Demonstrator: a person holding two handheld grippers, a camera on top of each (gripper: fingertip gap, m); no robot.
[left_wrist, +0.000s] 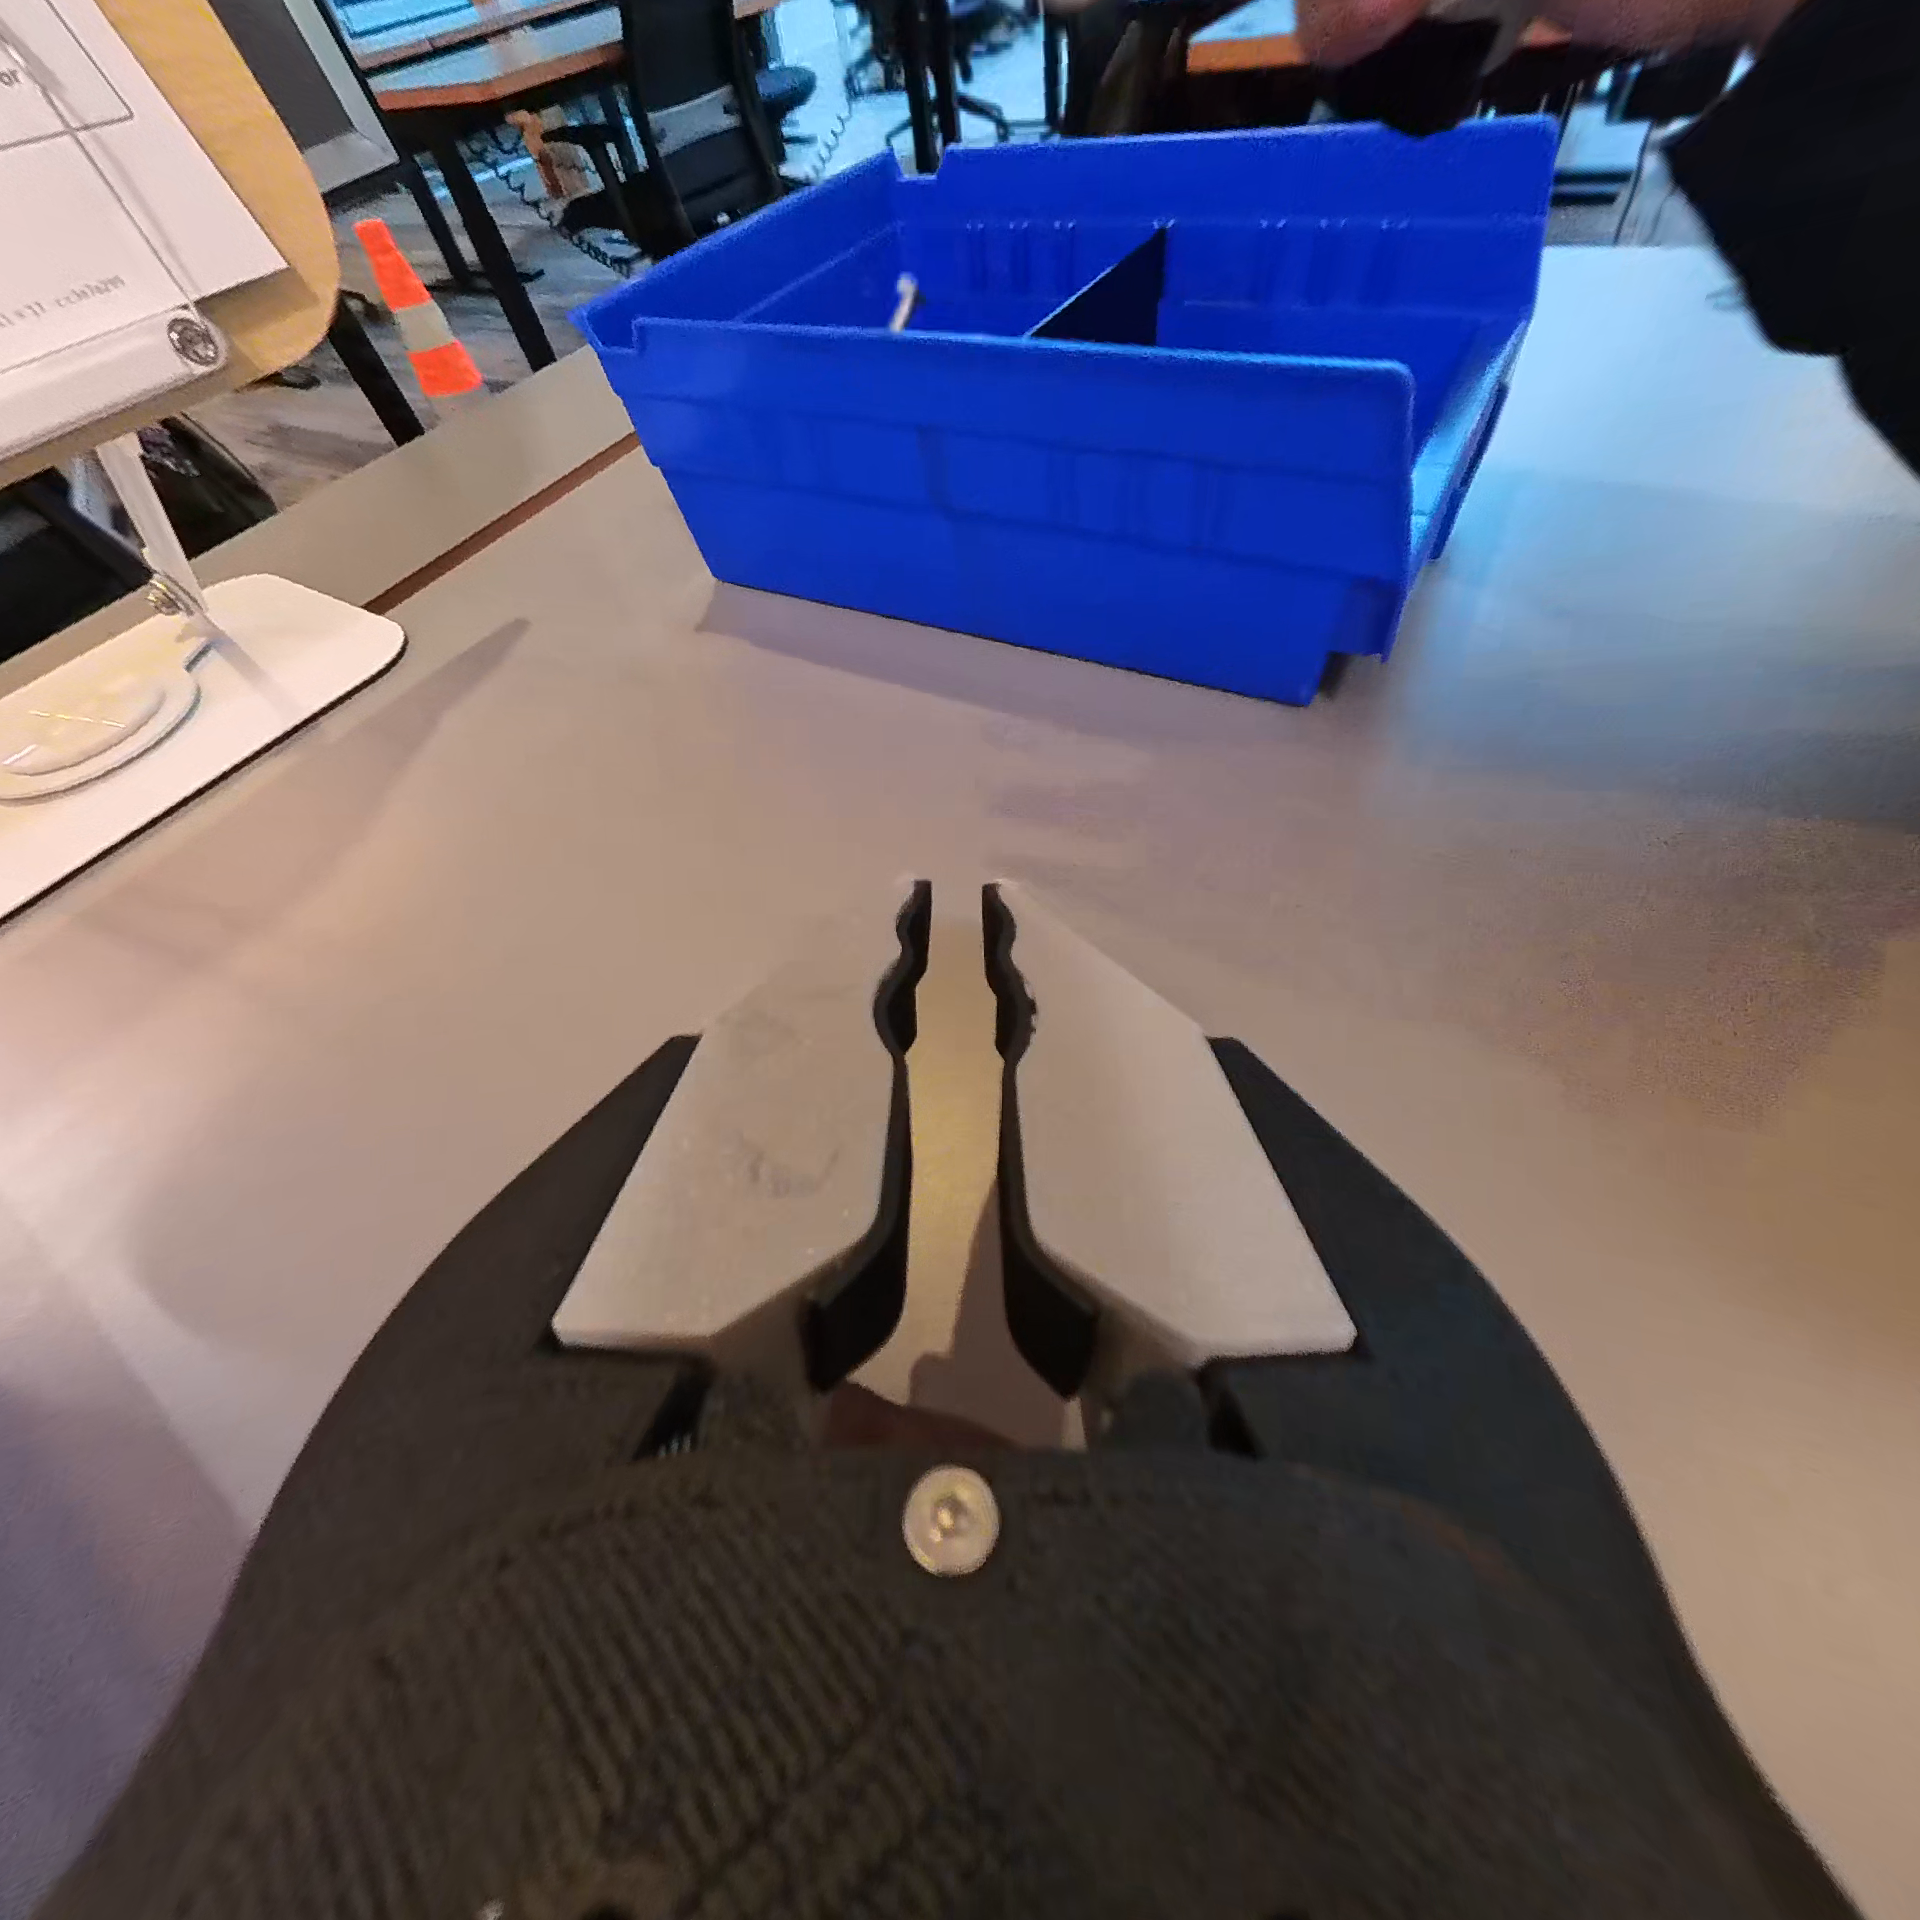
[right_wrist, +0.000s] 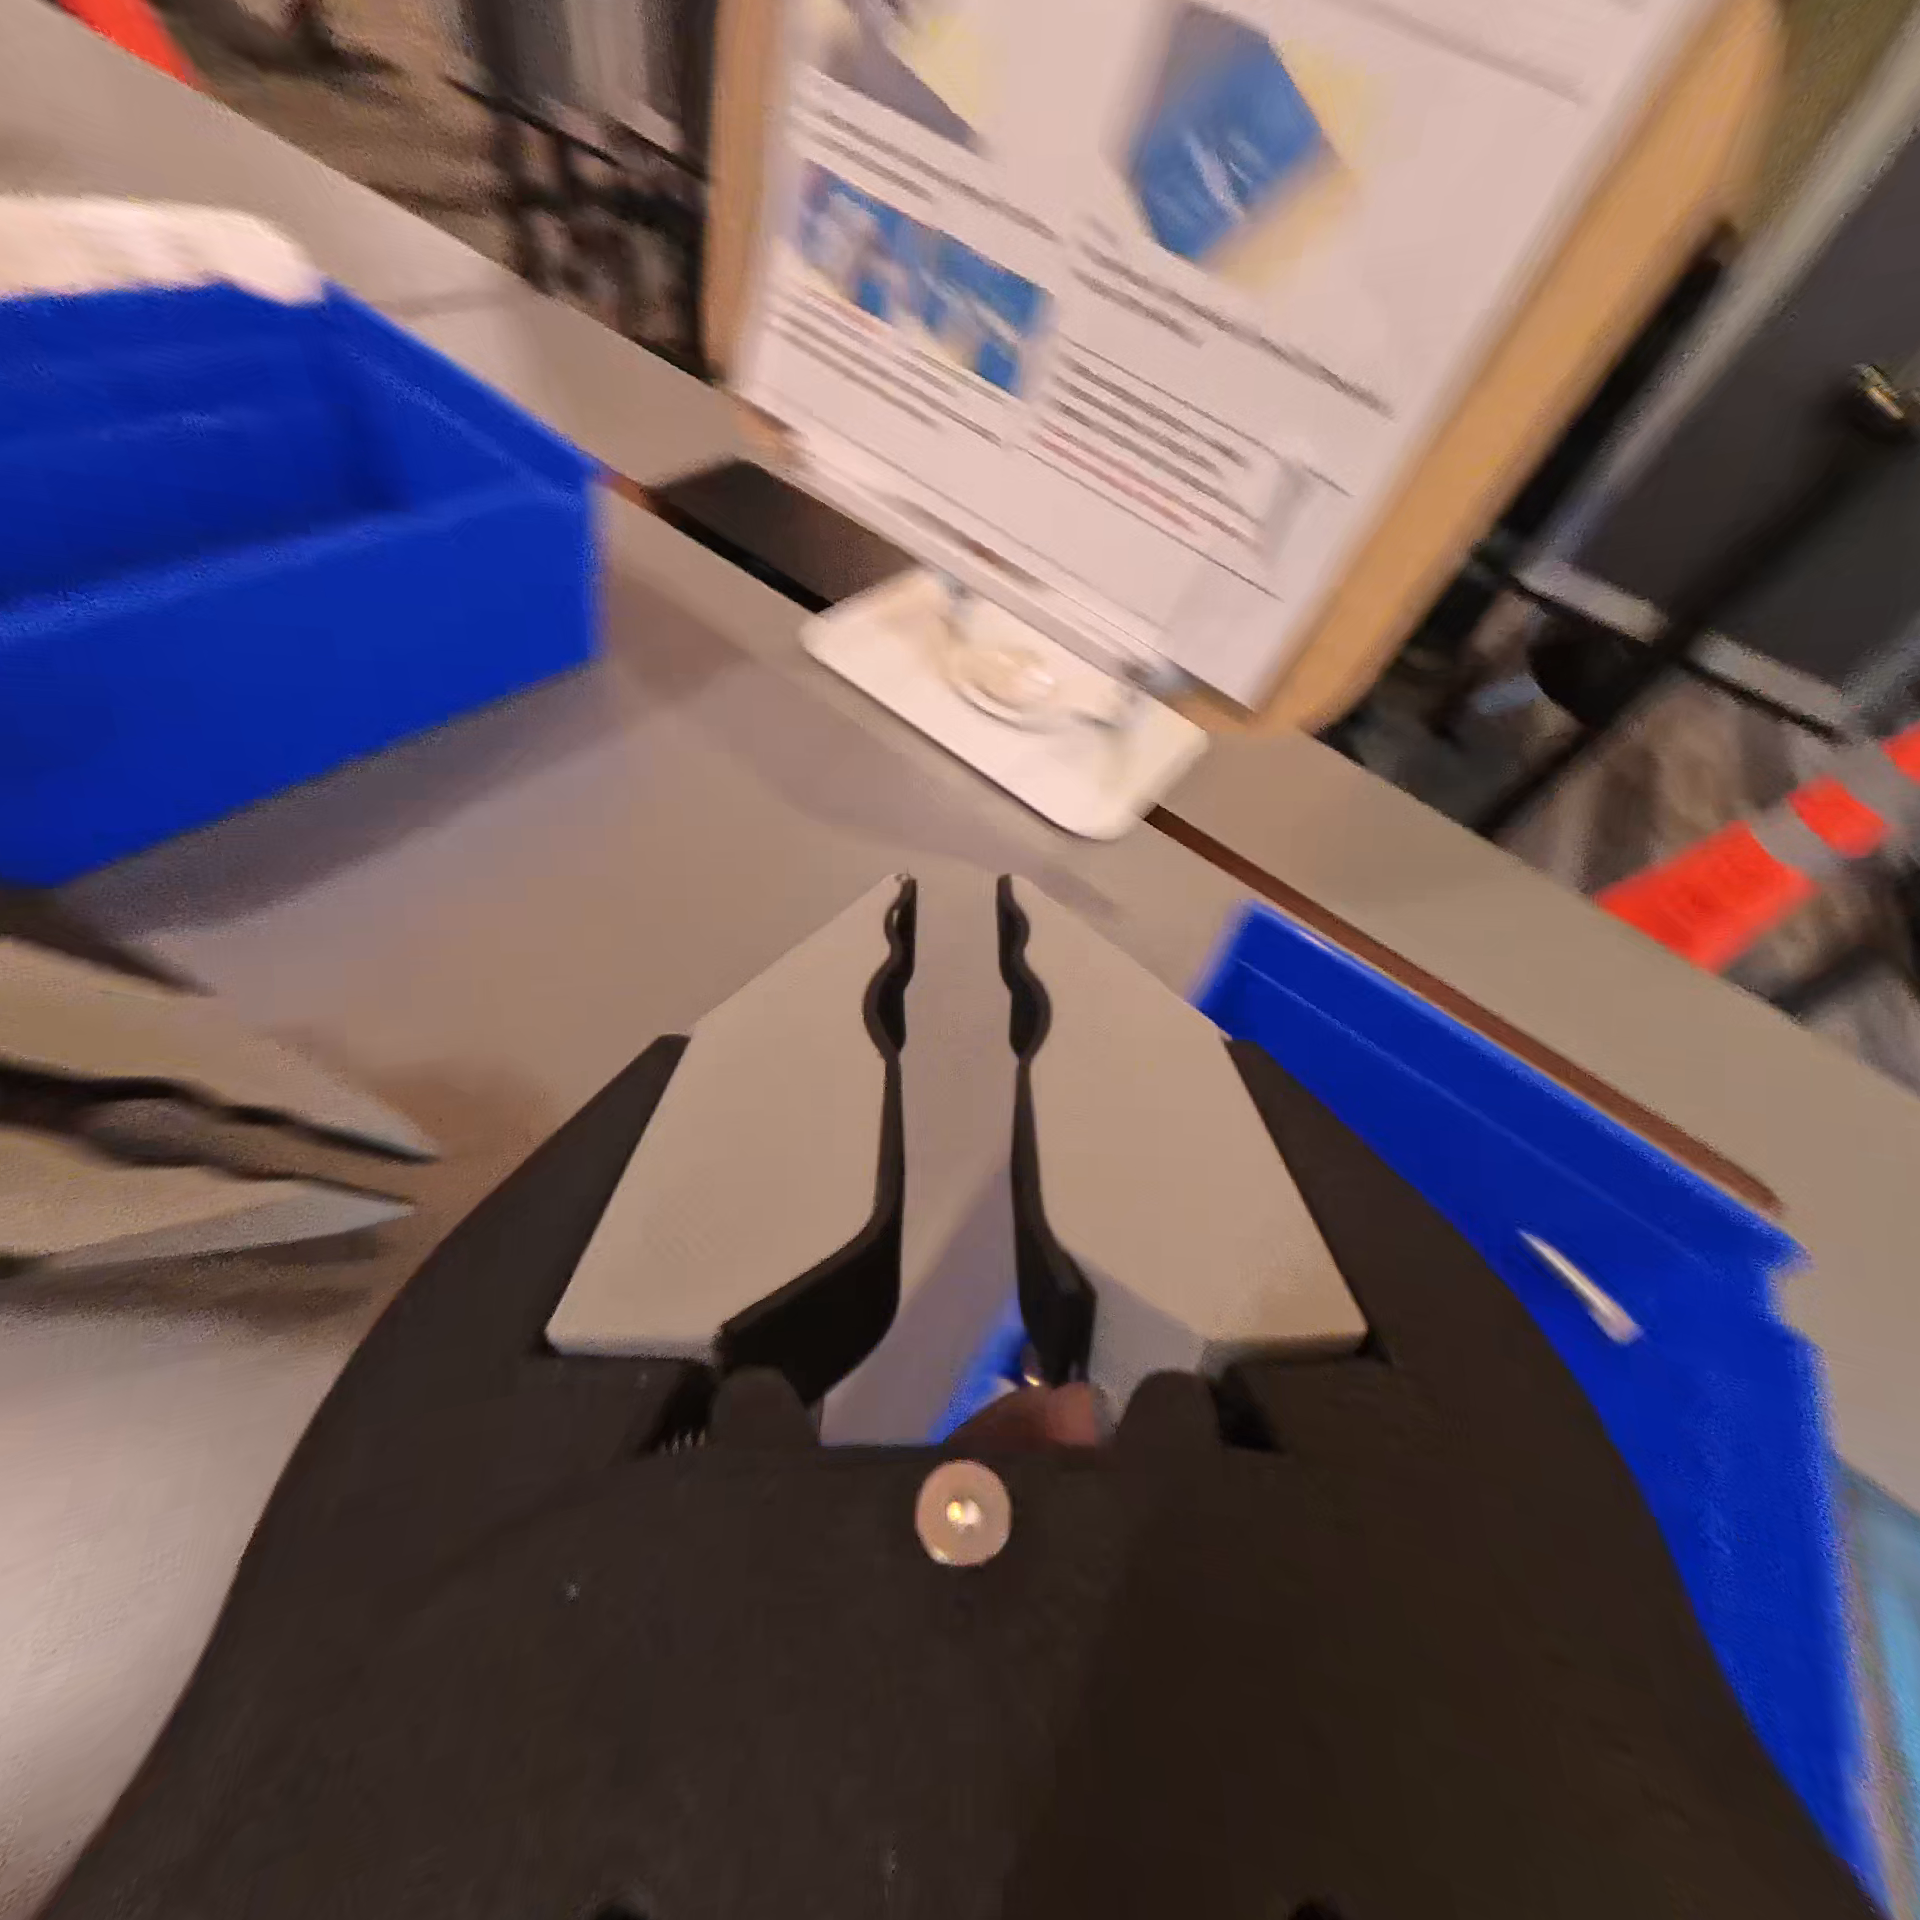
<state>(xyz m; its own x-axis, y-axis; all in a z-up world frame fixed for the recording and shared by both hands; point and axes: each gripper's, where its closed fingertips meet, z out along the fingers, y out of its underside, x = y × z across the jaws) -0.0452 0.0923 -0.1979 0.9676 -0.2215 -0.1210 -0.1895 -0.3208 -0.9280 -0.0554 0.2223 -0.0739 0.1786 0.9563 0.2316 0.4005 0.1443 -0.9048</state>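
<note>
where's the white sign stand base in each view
Left wrist view: the white sign stand base sits at the left edge on the grey table, left of the blue bin.
Right wrist view: the base sits upper centre, at the table's far edge, under the blurred printed sheet.
Shared landmark: the printed sheet held above the base shows in both views.

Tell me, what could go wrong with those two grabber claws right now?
The right gripper view is smeared, so it seems to be swinging fast; it might bump the blue bin close beside it or the paper sign stand ahead. The left gripper hangs over the bare grey table, holding nothing; its tips could scrape the tabletop if lowered.
</note>
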